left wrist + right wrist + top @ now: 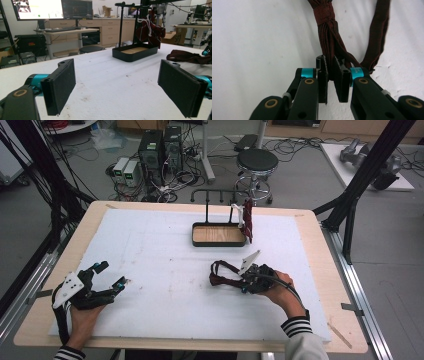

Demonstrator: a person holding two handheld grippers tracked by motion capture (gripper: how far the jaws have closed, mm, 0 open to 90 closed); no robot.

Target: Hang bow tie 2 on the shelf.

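A dark red fabric strap [220, 275] lies in a loop on the white mat, right of centre. My right gripper [246, 281] is shut on its bunched end, and the right gripper view shows the dark red fabric strap [329, 37] pinched between the jaws of my right gripper [331, 75]. A second dark red piece [248, 222] with a white cord hangs from the black rack [220, 195] above the wood-bottomed tray [196, 236]. My left gripper [114, 275] rests at the mat's left, open and holding nothing, its pads [60, 87] wide apart.
The rack's tray [120, 55] stands at the back centre of the table. Beyond the far edge are a stool [256, 162], computer towers [160, 150] and cables on the floor. A black frame post [360, 180] rises at the right.
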